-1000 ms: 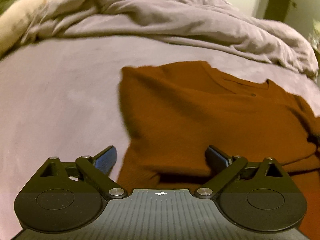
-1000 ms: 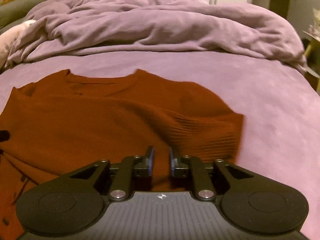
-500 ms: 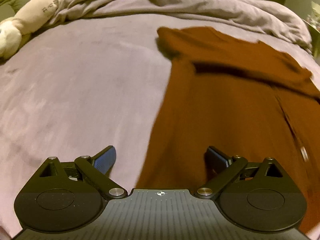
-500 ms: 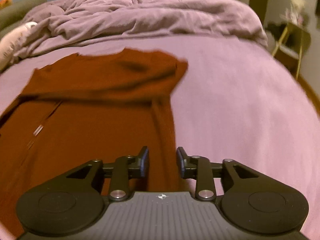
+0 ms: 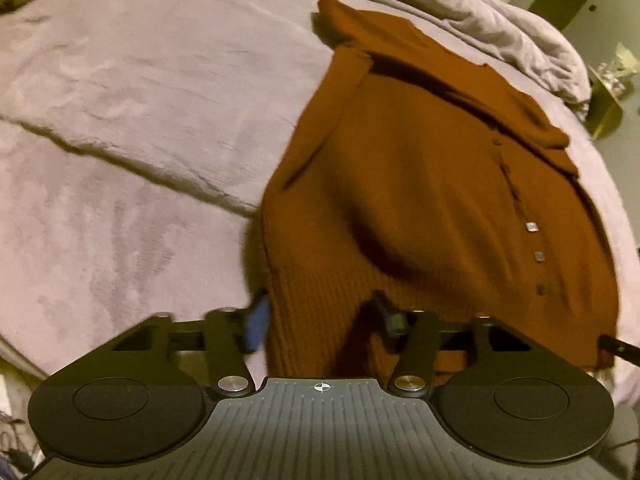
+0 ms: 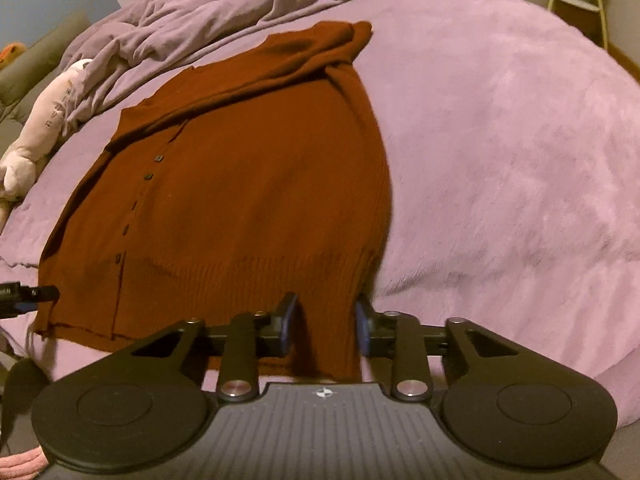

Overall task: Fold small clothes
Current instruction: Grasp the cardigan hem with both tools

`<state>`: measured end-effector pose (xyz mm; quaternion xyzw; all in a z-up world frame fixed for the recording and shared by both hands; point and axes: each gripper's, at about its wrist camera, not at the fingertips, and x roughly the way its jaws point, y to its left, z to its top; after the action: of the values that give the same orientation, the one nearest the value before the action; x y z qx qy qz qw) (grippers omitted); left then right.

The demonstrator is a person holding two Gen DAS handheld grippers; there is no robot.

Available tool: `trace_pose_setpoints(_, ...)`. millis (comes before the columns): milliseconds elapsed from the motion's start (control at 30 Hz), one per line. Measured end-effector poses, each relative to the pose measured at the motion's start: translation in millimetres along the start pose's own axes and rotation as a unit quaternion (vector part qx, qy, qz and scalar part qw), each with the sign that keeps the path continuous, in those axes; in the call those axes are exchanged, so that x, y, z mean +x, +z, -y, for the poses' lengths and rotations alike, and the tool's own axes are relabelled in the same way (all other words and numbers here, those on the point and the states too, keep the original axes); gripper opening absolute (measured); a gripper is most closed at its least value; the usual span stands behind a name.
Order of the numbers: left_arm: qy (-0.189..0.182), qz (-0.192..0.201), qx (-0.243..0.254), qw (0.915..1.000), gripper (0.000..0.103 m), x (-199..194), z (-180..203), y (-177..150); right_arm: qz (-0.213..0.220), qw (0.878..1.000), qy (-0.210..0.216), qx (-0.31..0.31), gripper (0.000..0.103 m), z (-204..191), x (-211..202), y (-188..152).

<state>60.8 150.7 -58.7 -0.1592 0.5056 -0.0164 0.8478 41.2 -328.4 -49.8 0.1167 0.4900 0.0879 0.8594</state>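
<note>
The rust cardigan (image 6: 248,200), soft, limp knit lying flat on the purple bed (image 6: 500,160), looks best taken at its ribbed hem corners, where the left tongs (image 5: 320,320) and right tongs (image 6: 324,324) have just been closing around it, not yet clearly pinching.

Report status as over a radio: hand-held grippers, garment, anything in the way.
Left hand-held gripper and right hand-held gripper: jaws just closing, hem between them, grip unclear. Rust cardigan flat on bed, sleeves folded in. Nothing blocking.
</note>
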Motion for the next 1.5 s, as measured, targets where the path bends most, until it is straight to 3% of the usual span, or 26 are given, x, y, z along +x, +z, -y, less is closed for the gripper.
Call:
trace_pose_setpoints(67, 0.004, -0.006, 0.014, 0.9999, 0.025, 0.5, 1.1, -0.1, 0.004, 1.0, 0.005, -0.001, 0.012, 0.2, -1.0, -1.6)
trace_pose_setpoints(133, -0.012, -0.013, 0.013, 0.9998, 0.012, -0.4, -0.7, 0.7, 0.003, 1.0, 0.013, 0.013, 0.007, 4.4, -1.1, -2.7)
trace_pose_setpoints(333, -0.034, -0.019, 0.011, 0.9992, 0.011, 0.9, -1.9, -0.4, -0.001, 0.999, 0.03, 0.041, 0.006, 14.5, -0.8, -3.7)
trace_pose_setpoints(400, -0.043, -0.024, 0.006, 0.9988, 0.022, 1.6, -3.3, -1.0, -0.002, 0.999, 0.034, 0.043, 0.008, 15.9, -2.0, -2.8)
trace_pose_setpoints(467, -0.068, -0.029, 0.006, 0.9973, 0.046, 2.0, -2.3, -0.4, -0.006, 0.998, 0.038, 0.053, 0.019, 19.1, -2.2, -2.1)
trace_pose_setpoints(533, -0.073, -0.034, 0.019, 0.9966, 0.047, 3.0, 3.2, -1.5, -0.008, 0.997, 0.049, 0.061, 0.024, 21.9, -1.4, -2.7)
trace_pose_setpoints(600, -0.071, -0.043, 0.041, 0.9957, 0.04, 6.6, 9.0, -2.0, -0.015, 0.996, 0.058, 0.061, 0.024, 21.7, 1.1, -3.0)
trace_pose_setpoints(633, -0.067, -0.051, 0.052, 0.9951, 0.022, 8.1, 11.8, -1.5, -0.017, 0.996, 0.06, 0.059, 0.023, 20.4, 2.4, -3.1)
trace_pose_setpoints(667, -0.066, -0.058, 0.057, 0.9945, 0.013, 9.0, 12.2, -0.5, -0.02, 0.997, 0.059, 0.054, 0.015, 18.8, 4.0, -2.9)
trace_pose_setpoints(733, -0.076, -0.063, 0.059, 0.9933, 0.01, 5.8, 12.1, 3.1, -0.026, 0.996, 0.07, 0.053, 0.004, 18.2, 5.8, -0.4)
trace_pose_setpoints(867, -0.124, -0.025, 0.047, 0.9909, 0.009, -20.6, 16.2, 22.3, -0.02, 0.987, 0.129, 0.092, 0.004, 24.4, 1.1, 13.8)
trace_pose_setpoints(933, -0.147, 0.023, 0.038, 0.9881, 0.009, -40.3, 20.5, 41.5, 0.002, 0.982, 0.159, 0.102, 0.004, 25.1, -4.7, 30.7)
trace_pose_setpoints(1033, -0.155, 0.087, 0.036, 0.9834, 0.009, -53.8, 26.1, 74.3, 0.046, 0.979, 0.171, 0.104, 0.004, 23.5, -7.1, 66.9)
trace_pose_setpoints(1133, -0.137, 0.127, 0.031, 0.9819, 0.009, -43.7, 30.8, 107.0, 0.091, 0.98, 0.154, 0.087, 0.004, 14.5, 1.7, 106.8)
trace_pose_setpoints(1267, -0.086, 0.154, 0.029, 0.984, 0.009, -6.8, 45.4, 141.1, 0.139, 0.984, 0.105, 0.04, 0.004, -5.6, 25.0, 151.9)
trace_pose_setpoints(1367, -0.053, 0.153, 0.01, 0.9868, 0.009, 24.9, 49.0, 160.2, 0.152, 0.987, 0.045, 0.005, 0.004, -19.6, 52.7, 175.9)
trace_pose_setpoints(1500, 0.01, 0.14, 0.018, 0.9899, 0.011, 60.5, 53.2, 173.0, 0.155, 0.987, 0.003, -0.035, 0.004, -26.0, 85.1, 192.2)
